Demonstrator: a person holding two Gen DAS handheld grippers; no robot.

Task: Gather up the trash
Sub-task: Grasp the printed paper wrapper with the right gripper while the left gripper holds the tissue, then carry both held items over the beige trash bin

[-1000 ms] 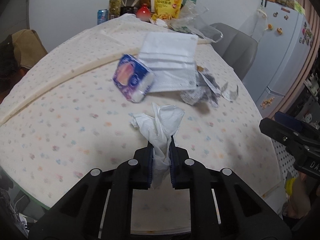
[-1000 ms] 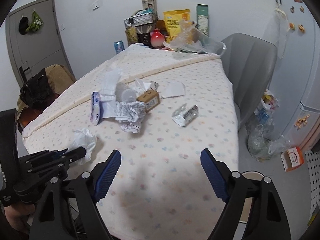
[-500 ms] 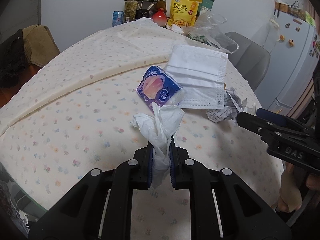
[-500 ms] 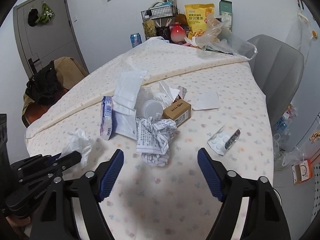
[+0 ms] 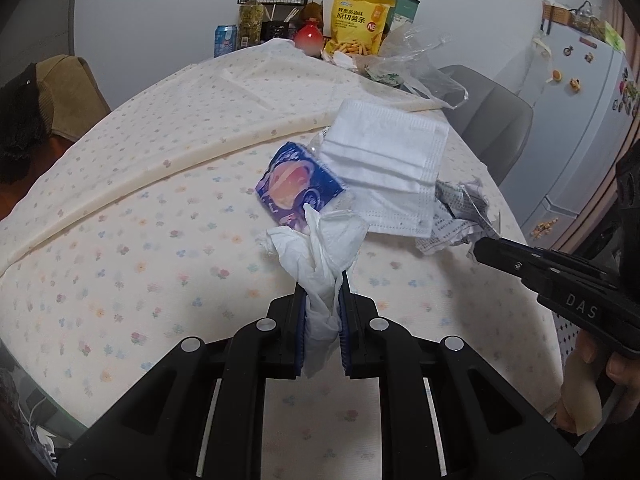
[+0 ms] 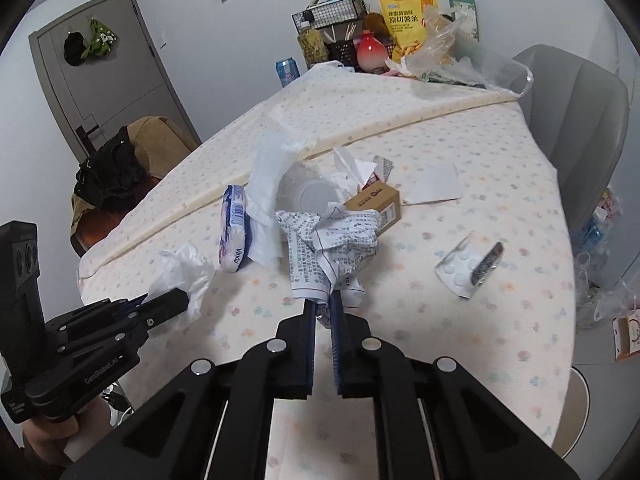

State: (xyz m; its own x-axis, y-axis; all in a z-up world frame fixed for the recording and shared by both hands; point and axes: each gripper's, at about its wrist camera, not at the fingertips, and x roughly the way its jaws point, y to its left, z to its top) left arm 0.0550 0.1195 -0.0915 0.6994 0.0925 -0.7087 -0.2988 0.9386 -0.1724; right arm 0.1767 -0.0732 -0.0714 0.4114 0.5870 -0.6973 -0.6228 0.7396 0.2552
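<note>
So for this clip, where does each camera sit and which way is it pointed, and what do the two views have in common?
Left wrist: sits on the left tongs, looking forward across the table; they are shut on a white tissue. The right tongs enter at right with part of the hand.
Right wrist: sits on the right tongs, facing the trash pile; they are shut on the crumpled printed paper. The left tongs and their hand show at lower left.
Shared: tissue, printed paper, blue tissue pack, face mask, yellow snack bag.
</note>
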